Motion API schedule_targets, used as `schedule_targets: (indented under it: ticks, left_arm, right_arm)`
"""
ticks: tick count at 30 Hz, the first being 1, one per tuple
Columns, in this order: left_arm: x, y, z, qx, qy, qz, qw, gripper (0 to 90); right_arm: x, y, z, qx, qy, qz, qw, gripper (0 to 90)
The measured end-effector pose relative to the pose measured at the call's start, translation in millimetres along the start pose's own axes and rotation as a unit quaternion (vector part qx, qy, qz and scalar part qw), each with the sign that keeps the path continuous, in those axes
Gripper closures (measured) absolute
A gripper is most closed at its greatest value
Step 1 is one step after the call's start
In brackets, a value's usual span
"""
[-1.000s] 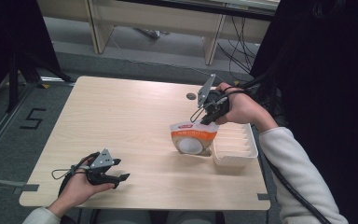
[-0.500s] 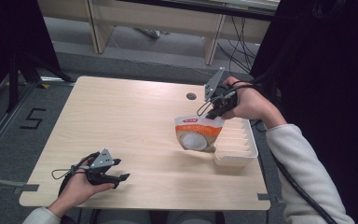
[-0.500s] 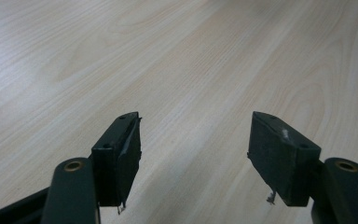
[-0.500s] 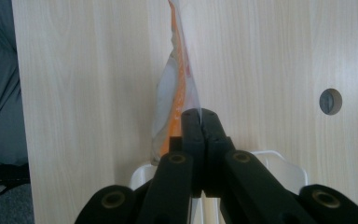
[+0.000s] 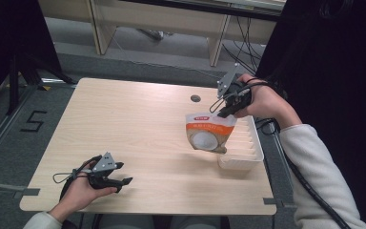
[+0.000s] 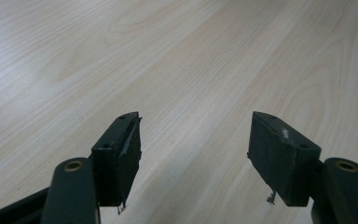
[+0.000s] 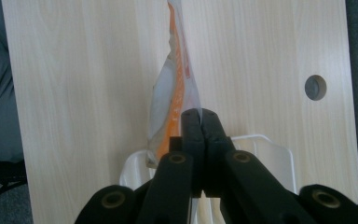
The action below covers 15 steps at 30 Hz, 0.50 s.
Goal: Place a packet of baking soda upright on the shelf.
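An orange and white pouch [image 5: 207,134] with a clear window hangs in the air over the left end of a white ribbed tray [image 5: 248,152]. My right gripper [image 5: 223,112] is shut on the pouch's top edge. In the right gripper view its jaws press together on the thin upper rim of the pouch [image 7: 170,98], which hangs away from the camera above the table. My left gripper [image 5: 119,181] rests near the table's front left edge, held by a hand. Its jaws stand wide apart in the left gripper view [image 6: 193,149] with bare wood between them.
The wooden table [image 5: 133,124] has a round cable hole [image 5: 195,98] at its back right. The white tray [image 7: 275,154] lies along the table's right edge. A person's sleeve [image 5: 314,167] comes in along the right side. Grey floor with a "5" mark [image 5: 34,121] lies to the left.
My right gripper has lifted the pouch up and toward the table's back, off the tray's left end, so it now hangs free. The left gripper has stayed where it was.
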<state>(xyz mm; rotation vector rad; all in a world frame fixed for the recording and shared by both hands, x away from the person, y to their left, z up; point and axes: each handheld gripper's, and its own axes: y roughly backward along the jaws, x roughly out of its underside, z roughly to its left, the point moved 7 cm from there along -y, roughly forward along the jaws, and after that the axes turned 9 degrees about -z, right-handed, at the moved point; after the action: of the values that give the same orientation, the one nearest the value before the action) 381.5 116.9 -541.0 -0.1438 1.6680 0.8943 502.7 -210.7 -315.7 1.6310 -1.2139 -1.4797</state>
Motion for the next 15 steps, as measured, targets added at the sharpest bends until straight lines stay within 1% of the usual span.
schedule_targets:
  ticks: [2, 3, 4, 5, 6, 7, 10, 11, 15]
  left_arm:
    - [0.0, 0.0, -0.1, -0.001, 0.001, 0.000, 1.0000, 33.6]
    - [0.0, 0.0, -0.1, 0.000, 0.001, 0.000, 1.0000, 33.6]
    - [0.0, -0.1, -0.2, 0.000, 0.001, 0.000, 1.0000, 33.6]
    - [0.1, 0.1, -0.2, -0.001, 0.002, 0.000, 1.0000, 33.6]
    - [0.1, 0.1, 0.3, 0.000, 0.000, 0.001, 1.0000, 33.6]
    - [0.0, 0.2, -0.1, 0.000, 0.001, 0.001, 1.0000, 33.6]
    - [0.0, -0.1, -0.3, -0.001, 0.002, 0.000, 1.0000, 33.6]
    - [0.0, 0.0, -0.2, -0.001, 0.002, 0.000, 1.0000, 33.6]
    - [0.0, -0.1, -0.1, -0.001, 0.002, 0.000, 1.0000, 33.6]
  right_arm:
    - [1.7, 2.3, -0.9, 0.001, -0.003, 0.000, 1.0000, 90.0]
    - [2.4, 2.9, -2.1, 0.000, 0.003, -0.001, 1.0000, 90.0]
    - [3.6, 3.9, -2.0, 0.003, -0.005, 0.001, 1.0000, 90.0]
    - [4.6, 4.5, -2.8, 0.004, -0.006, 0.000, 1.0000, 90.0]
    - [5.5, 4.8, -4.4, 0.004, 0.001, 0.000, 1.0000, 90.0]
    - [6.9, 6.1, -4.4, 0.008, -0.009, 0.001, 0.9999, 90.0]
    - [9.8, 9.2, -6.8, 0.012, -0.014, 0.000, 0.9998, 90.0]
    - [10.5, 10.0, -7.8, 0.011, -0.011, -0.001, 0.9999, 90.0]
    - [13.9, 14.0, -10.9, 0.015, -0.013, -0.003, 0.9998, 90.0]
